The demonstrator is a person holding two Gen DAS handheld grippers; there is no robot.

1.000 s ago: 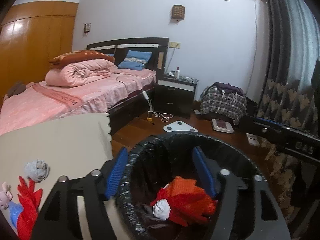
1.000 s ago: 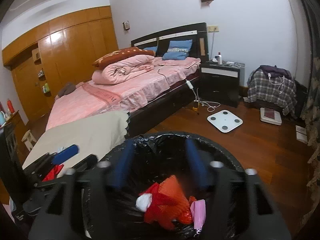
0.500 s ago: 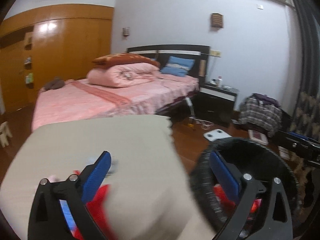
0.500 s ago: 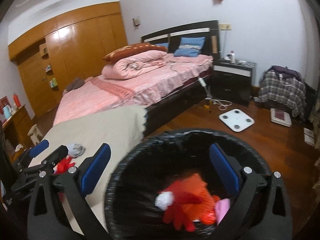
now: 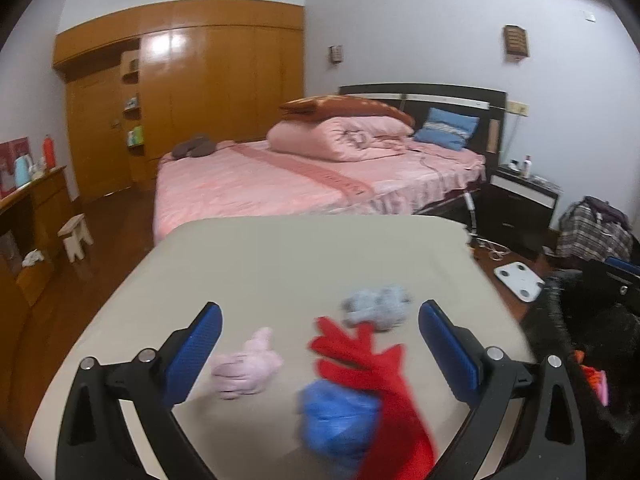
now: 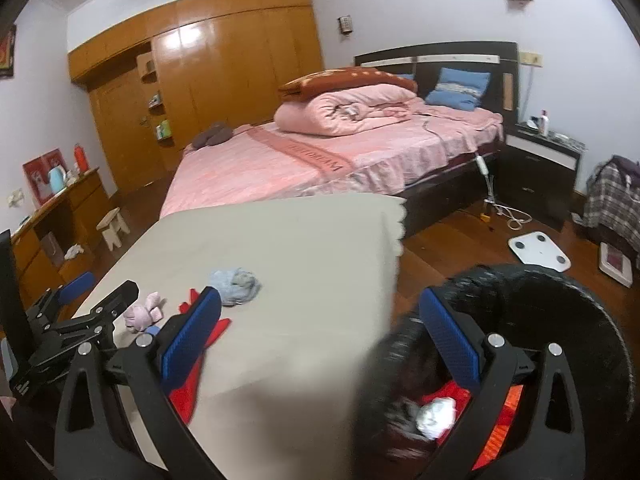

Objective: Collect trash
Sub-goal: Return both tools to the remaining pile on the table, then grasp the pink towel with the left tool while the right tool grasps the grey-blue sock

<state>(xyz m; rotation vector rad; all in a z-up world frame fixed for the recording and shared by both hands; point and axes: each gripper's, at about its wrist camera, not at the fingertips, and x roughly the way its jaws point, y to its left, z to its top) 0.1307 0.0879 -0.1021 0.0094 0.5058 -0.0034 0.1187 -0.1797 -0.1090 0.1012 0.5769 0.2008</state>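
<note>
My left gripper [image 5: 320, 344] and right gripper [image 6: 322, 330] jaws gape wide, empty. Red scrap [image 5: 372, 368], grey wad [image 5: 378, 310] lie on the tabletop [image 5: 304, 256]; bin [image 6: 560, 320] beside. No readable writing.

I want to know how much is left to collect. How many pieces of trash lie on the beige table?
4: a grey wad farthest back, a pink piece at left, a red piece in the middle, a blue piece nearest. More may be hidden.
</note>
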